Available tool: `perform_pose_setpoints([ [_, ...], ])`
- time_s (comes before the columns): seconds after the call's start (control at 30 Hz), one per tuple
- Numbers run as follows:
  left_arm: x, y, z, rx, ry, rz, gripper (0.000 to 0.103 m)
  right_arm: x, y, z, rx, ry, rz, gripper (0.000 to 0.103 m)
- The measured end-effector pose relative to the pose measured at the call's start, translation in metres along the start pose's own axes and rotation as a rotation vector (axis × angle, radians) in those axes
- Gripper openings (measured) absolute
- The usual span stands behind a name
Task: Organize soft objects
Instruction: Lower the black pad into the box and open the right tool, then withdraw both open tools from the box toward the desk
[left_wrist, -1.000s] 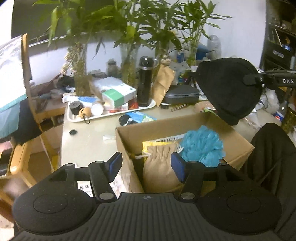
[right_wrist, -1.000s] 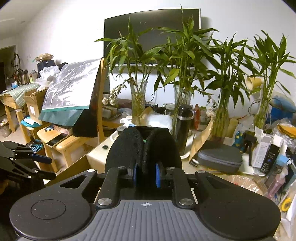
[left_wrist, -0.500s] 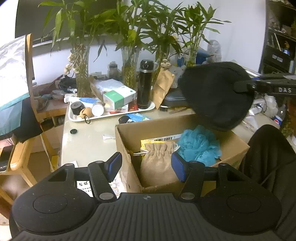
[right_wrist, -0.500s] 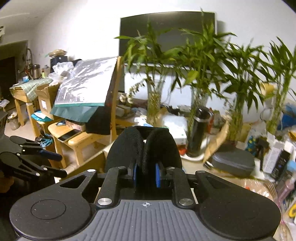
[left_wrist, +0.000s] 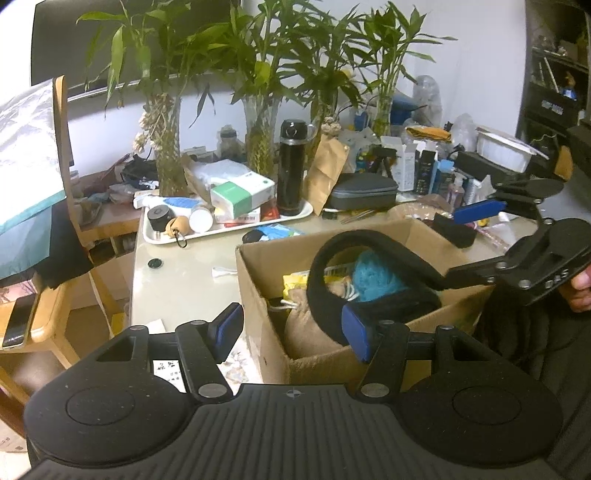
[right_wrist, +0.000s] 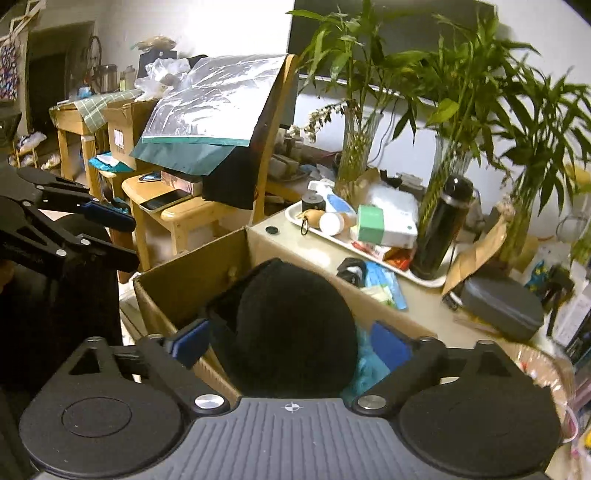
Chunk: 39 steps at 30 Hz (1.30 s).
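A black knit hat (left_wrist: 373, 254) sags into the open cardboard box (left_wrist: 258, 295), on top of a blue bath puff (left_wrist: 373, 278) and a tan drawstring pouch (left_wrist: 308, 328). In the right wrist view the hat (right_wrist: 295, 328) sits between the blue pads of my right gripper (right_wrist: 291, 343). Its jaws are opening and the pads stand clear of the hat on both sides. From the left wrist view the right gripper (left_wrist: 454, 247) reaches over the box from the right. My left gripper (left_wrist: 291, 332) hovers open at the box's near wall with nothing between its fingers.
A white tray (left_wrist: 162, 238) behind the box carries a black flask (left_wrist: 291, 166), boxes and small jars. Glass vases of bamboo (left_wrist: 168, 147) line the back. A grey zip case (left_wrist: 364, 192) lies at right. A wooden chair (right_wrist: 177, 210) with a phone stands left of the table.
The right gripper came down over the box with the hat and its jaws spread wide; the hat now rests loose in the box. The left gripper stayed put.
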<state>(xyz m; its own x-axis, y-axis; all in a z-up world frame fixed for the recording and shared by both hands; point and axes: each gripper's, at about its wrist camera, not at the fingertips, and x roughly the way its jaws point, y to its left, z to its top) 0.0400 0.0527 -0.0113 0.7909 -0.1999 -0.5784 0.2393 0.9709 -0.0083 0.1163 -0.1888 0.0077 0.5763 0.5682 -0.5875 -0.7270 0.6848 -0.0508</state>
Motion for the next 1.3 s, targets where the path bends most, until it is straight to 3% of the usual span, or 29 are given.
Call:
perform_pose_setpoints([
  [0.23, 0.009, -0.001, 0.004, -0.001, 0.038, 0.019, 0.058, -0.004, -0.012, -0.012, 0.069, 0.023, -0.02, 0.103],
  [0.7, 0.026, -0.015, 0.01, 0.035, 0.083, 0.001, 0.058, -0.008, -0.04, -0.028, 0.26, 0.065, -0.088, 0.103],
  [1.3, 0.044, -0.005, 0.034, 0.029, 0.03, 0.003, 0.058, -0.001, -0.054, -0.019, 0.242, 0.021, -0.092, 0.103],
])
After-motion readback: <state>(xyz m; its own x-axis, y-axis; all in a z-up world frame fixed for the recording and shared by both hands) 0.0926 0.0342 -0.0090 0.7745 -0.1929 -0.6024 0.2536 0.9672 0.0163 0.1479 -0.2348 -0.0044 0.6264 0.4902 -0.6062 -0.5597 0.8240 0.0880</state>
